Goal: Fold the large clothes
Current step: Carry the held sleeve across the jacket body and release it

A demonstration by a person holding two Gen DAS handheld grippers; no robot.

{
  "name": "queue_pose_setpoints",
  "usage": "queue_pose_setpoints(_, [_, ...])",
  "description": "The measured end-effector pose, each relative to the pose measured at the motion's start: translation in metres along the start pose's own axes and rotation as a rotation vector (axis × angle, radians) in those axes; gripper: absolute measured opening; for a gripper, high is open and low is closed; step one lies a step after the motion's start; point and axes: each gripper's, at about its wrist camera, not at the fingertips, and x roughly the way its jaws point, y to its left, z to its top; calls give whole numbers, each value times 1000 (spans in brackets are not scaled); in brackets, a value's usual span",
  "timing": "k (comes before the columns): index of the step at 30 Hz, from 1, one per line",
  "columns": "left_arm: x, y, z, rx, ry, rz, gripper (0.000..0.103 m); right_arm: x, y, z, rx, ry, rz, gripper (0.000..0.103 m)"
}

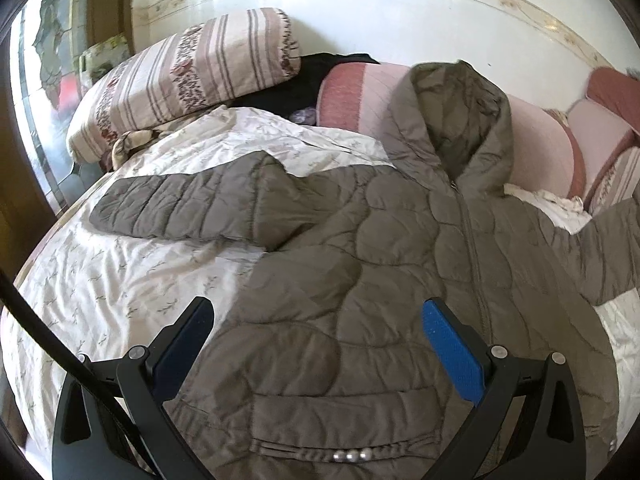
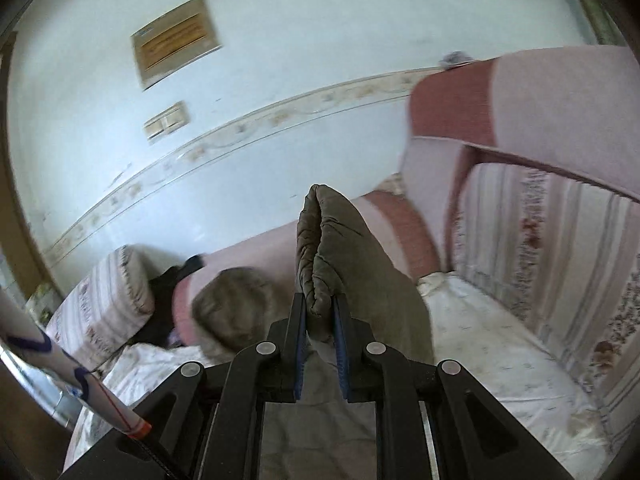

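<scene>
1. Fingers of the left gripper (image 1: 318,320) stand wide apart, released, hovering over the lower front of the jacket (image 1: 360,280) without touching it; the gripper tilts downward toward the bed (image 1: 100,280), and one blue pad (image 1: 452,352) faces inward.
2. Spread front-up on the bed's white floral sheet, the olive quilted jacket runs its long axis from the hem at the near edge to the hood (image 1: 460,120) at the far edge, where the hood leans against a pink cushion (image 1: 536,148).
3. Its zipper (image 1: 472,240) is closed, running along that axis; one sleeve (image 1: 180,208) stretches flat toward the bed's left edge, at right angles to the body.
4. A striped pillow (image 1: 180,80) lies at the far left corner of the bed.
5. The right gripper (image 2: 320,320) points slightly downward toward the far wall, its fingers clenched on a folded end of the jacket's other sleeve (image 2: 332,248), which sticks up beyond the fingertips.
6. Signs on the wall (image 2: 176,44) are too blurred to read, and no brand or label shows on the jacket.
</scene>
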Motion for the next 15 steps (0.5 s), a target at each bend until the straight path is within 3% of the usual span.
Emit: queue_pose_setpoints(15, [6,37,9,-95,19,25,103,75,84,-84,-43,205,181,14])
